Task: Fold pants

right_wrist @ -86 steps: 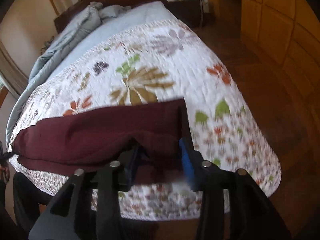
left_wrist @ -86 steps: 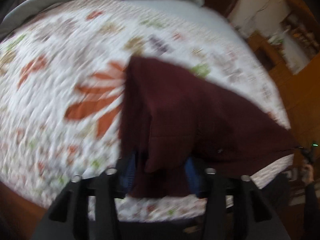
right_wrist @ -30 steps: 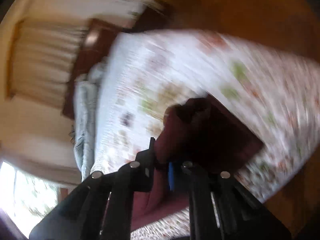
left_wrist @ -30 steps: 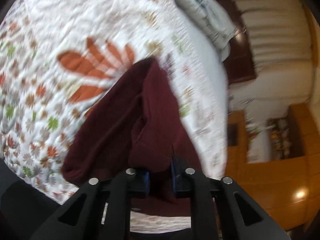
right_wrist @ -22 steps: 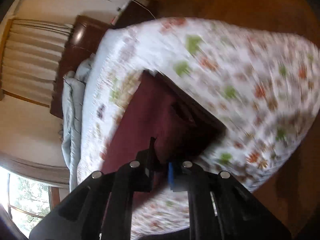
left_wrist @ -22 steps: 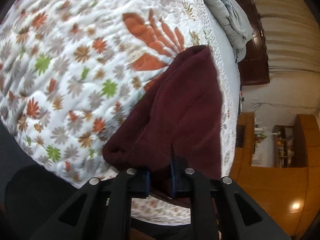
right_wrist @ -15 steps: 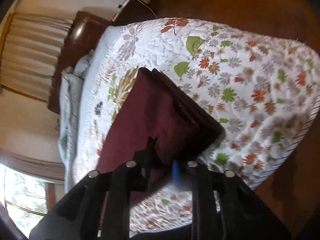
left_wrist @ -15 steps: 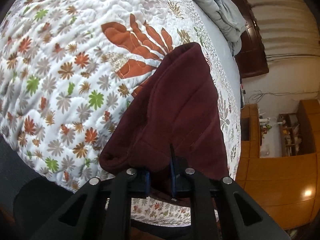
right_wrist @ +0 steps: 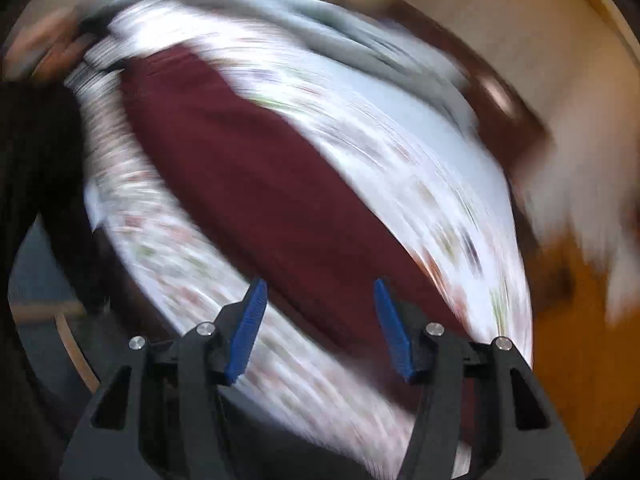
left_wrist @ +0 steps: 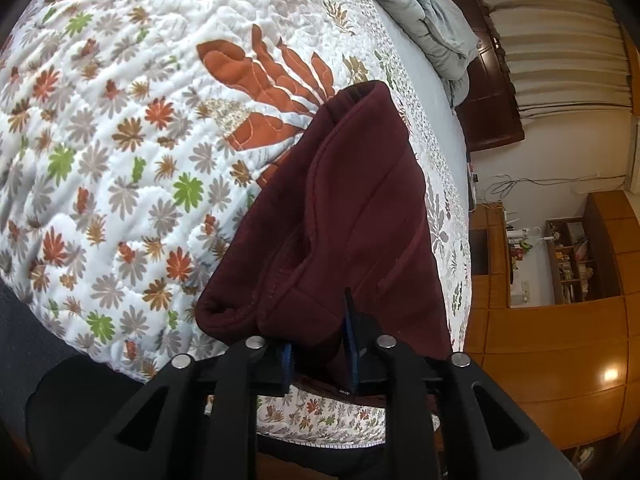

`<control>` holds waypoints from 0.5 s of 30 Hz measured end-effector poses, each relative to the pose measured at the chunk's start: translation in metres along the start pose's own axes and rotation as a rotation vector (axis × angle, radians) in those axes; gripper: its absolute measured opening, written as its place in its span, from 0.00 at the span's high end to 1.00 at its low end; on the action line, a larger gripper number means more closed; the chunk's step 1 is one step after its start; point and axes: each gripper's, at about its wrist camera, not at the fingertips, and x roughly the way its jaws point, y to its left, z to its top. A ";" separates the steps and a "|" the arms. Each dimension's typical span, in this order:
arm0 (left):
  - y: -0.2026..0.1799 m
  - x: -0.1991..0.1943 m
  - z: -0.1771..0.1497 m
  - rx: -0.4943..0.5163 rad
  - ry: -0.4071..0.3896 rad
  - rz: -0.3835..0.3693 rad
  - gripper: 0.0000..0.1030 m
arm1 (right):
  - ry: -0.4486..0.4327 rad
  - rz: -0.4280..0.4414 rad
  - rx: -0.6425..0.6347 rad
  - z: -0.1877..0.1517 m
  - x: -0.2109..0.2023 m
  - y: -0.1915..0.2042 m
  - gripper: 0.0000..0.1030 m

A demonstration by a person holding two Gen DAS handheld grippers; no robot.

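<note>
- Pants [left_wrist: 344, 216]: maroon, soft fabric, lying folded on the quilt [left_wrist: 120, 128] near the bed's edge. In the left wrist view they run as a long strip from the tongs away toward the big orange leaf print, the far end a rounded fold.
- Near end of the pants, left wrist view: a thick bunched fold with stitched hems, sitting right at the left tongs [left_wrist: 318, 354].
- Left tongs: nearly closed, blue pads pinching a wad of that near fold; jaws have just eased apart a little, cloth between them and pressed on both sides.
- Right wrist view heavily blurred. Pants [right_wrist: 256, 184] show as a dark red band crossing the quilt [right_wrist: 168, 256] diagonally, from upper left down toward the tongs.
- Right tongs [right_wrist: 320, 328]: jaws have just been opening, now stand about half apart. Blue pads clear on both sides, nothing gripped. The pants' lower end lies beyond and below the gap; contact cannot be told through the blur.
- Bed: white quilt with small orange, green and grey flower prints; a grey-blue duvet [left_wrist: 428, 28] bunched at the far end by a dark wood headboard [left_wrist: 492, 104].
- Beyond: pleated curtains [left_wrist: 560, 52], wooden cabinets [left_wrist: 560, 344] with open shelves.
</note>
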 end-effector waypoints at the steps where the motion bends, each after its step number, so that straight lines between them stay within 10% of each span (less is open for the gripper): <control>1: 0.004 -0.001 -0.002 0.003 0.005 -0.004 0.76 | -0.035 -0.019 -0.112 0.017 0.006 0.032 0.47; 10: -0.005 -0.011 -0.018 0.106 0.001 -0.052 0.38 | -0.121 -0.096 -0.455 0.086 0.069 0.131 0.63; 15: -0.004 -0.015 -0.021 0.111 0.006 -0.073 0.34 | -0.095 -0.065 -0.485 0.093 0.085 0.135 0.64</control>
